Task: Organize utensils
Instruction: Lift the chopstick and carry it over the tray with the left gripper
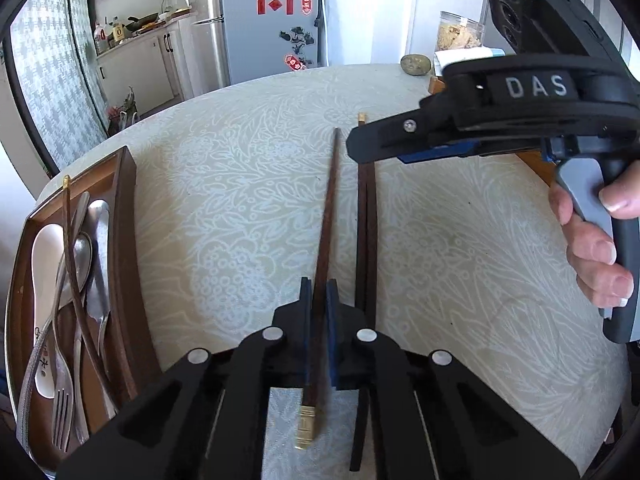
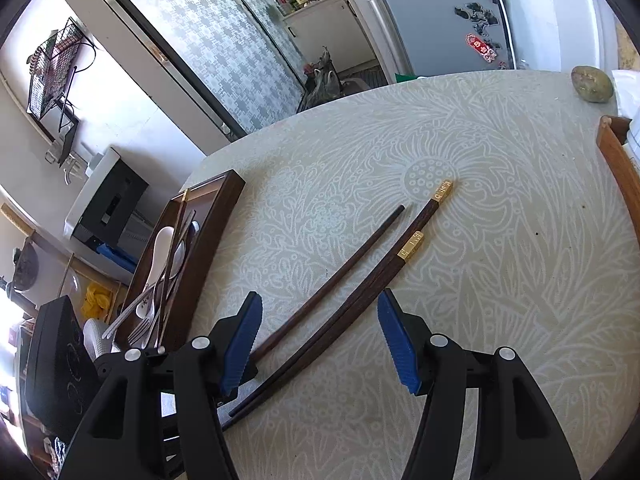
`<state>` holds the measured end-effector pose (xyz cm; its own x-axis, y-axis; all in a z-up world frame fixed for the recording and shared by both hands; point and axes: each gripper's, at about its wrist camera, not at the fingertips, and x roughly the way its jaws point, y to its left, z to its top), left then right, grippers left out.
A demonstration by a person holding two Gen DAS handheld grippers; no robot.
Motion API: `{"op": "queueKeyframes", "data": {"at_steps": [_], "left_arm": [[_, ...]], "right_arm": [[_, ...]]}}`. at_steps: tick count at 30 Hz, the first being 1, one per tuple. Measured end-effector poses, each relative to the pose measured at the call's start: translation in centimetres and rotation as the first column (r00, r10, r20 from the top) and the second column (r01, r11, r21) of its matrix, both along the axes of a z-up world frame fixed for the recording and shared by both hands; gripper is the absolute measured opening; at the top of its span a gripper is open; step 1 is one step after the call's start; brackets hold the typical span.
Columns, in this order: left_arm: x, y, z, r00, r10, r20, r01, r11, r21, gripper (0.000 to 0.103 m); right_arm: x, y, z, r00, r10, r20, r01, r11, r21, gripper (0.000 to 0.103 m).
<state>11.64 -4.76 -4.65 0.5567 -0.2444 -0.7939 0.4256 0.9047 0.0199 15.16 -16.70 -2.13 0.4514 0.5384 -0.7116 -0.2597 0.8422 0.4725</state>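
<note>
My left gripper is shut on one dark wooden chopstick, gold cap toward the camera, tip pointing far. Two more chopsticks lie side by side on the table just to its right. A brown wooden tray at the left holds a white spoon, metal spoons, forks and a chopstick. My right gripper is open, hovering over the pair of gold-capped chopsticks; the held chopstick runs to its left. The tray lies further left. In the left wrist view the right gripper's fingers point left above the pair.
The round table has a pale floral cloth. A stone sits at the far edge, beside a jar and a wooden holder. A fridge and kitchen counter stand beyond.
</note>
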Motion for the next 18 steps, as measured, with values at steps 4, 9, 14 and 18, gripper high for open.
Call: {"op": "queueKeyframes", "data": {"at_steps": [4, 9, 14, 18], "left_arm": [[-0.2, 0.2, -0.1, 1.0, 0.015, 0.001, -0.015, 1.0, -0.025, 0.006], [-0.9, 0.4, 0.5, 1.0, -0.012, 0.005, 0.012, 0.998, -0.062, 0.006], [-1.8, 0.6, 2.6, 0.998, -0.007, 0.057, 0.011, 0.997, -0.08, 0.006], [-2.8, 0.6, 3.9, 0.997, -0.017, 0.08, 0.024, 0.996, -0.091, 0.006]], "right_arm": [[0.1, 0.1, -0.3, 1.0, -0.004, -0.013, 0.004, 1.0, 0.009, 0.061], [0.5, 0.3, -0.2, 1.0, -0.01, -0.027, 0.011, 0.999, 0.045, 0.061], [0.9, 1.3, -0.5, 0.998, 0.002, -0.059, 0.003, 0.996, 0.094, 0.061], [1.0, 2.5, -0.4, 0.998, 0.009, -0.061, -0.003, 0.996, 0.09, 0.034]]}}
